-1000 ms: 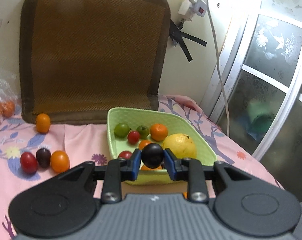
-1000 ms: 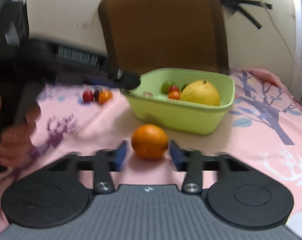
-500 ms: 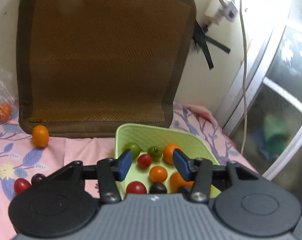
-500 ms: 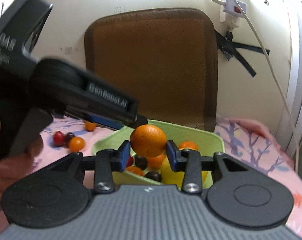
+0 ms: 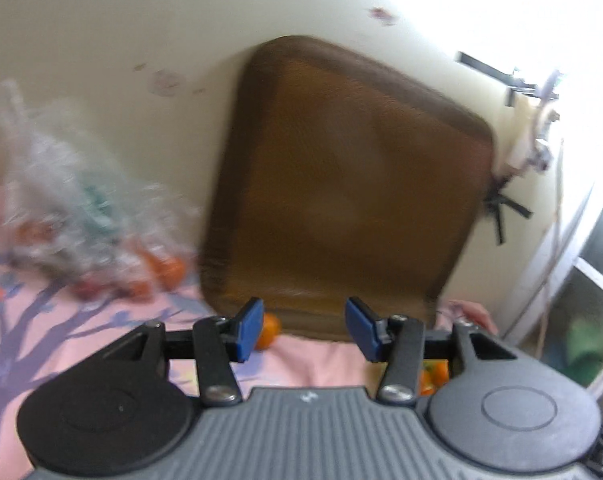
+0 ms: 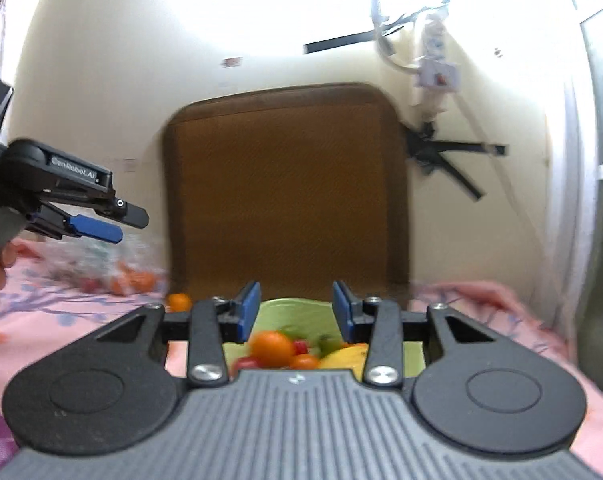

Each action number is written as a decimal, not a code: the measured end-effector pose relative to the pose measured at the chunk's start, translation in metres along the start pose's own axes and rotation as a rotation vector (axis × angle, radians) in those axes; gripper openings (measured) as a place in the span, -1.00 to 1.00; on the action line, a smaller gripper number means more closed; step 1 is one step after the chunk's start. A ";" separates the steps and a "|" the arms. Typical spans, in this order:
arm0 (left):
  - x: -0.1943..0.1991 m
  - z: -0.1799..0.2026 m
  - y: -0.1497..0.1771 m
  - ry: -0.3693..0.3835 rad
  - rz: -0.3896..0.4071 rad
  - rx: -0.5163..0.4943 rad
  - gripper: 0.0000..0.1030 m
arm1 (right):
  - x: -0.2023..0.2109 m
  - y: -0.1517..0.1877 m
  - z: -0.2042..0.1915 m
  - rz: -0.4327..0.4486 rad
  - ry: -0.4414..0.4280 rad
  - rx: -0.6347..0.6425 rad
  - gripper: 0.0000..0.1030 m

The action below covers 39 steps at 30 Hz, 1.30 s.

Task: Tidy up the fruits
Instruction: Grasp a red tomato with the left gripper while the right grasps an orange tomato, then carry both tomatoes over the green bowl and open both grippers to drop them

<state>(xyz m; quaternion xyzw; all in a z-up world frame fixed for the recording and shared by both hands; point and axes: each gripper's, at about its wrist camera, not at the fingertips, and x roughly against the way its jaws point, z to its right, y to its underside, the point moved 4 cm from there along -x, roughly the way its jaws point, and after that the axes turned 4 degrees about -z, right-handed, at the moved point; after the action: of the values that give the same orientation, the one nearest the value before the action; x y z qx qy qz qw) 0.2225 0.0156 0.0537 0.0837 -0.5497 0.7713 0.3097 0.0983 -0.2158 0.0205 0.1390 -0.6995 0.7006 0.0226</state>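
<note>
**Ana:** Right wrist view has the right gripper (image 6: 295, 312) with its blue pads apart and nothing between them. It sits above the pale green plastic basket (image 6: 297, 314), and a round orange fruit (image 6: 272, 348) lies below the jaws on top of the small red and green fruits and the yellow one. That fruit looks dropped in, so I'd call this step a release and pull-away.

**Ben:** And the left gripper (image 5: 303, 330)?

**Ana:** Also open and empty, pointed at the brown woven seat cushion (image 5: 341, 184) leaning on the wall at the back edge of the bed. A small orange tomato-like fruit (image 5: 268, 332) sits on the pink floral bedsheet (image 5: 321, 364) just by the cushion's lower edge, partly behind the left pad. Further toward the left edge is a clear plastic bag (image 5: 73, 216) with more orange and red fruit inside, though that view is smeared, so I may be misreading what's in it.

**Ben:** How should the next pick go?

**Ana:** Probably the loose fruit by the cushion. Bring the left jaws down level around its middle, keep clear of the cushion, and close gently since it would roll or bruise. Lift the right gripper straight up so it doesn't knock the basket rim.
</note>
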 end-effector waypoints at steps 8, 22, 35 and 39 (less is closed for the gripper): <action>-0.027 -0.032 0.038 0.019 -0.130 0.030 -0.10 | -0.043 0.007 -0.065 -0.203 -0.192 0.110 -0.19; -0.056 -0.018 0.058 0.027 -0.241 -0.268 -0.13 | -0.126 0.019 -0.099 -0.371 -0.146 0.430 -0.20; -0.022 -0.003 0.074 0.084 -0.210 -0.261 -0.43 | -0.077 0.023 -0.090 -0.286 -0.115 0.371 -0.40; 0.002 0.031 0.096 0.170 -0.220 -0.304 -0.43 | -0.036 0.032 -0.074 -0.277 -0.098 0.306 -0.40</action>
<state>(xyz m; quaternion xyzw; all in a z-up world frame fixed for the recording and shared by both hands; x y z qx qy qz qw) 0.1594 -0.0317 -0.0101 0.0302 -0.6193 0.6452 0.4464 0.1136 -0.1379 -0.0174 0.2696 -0.5593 0.7813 0.0633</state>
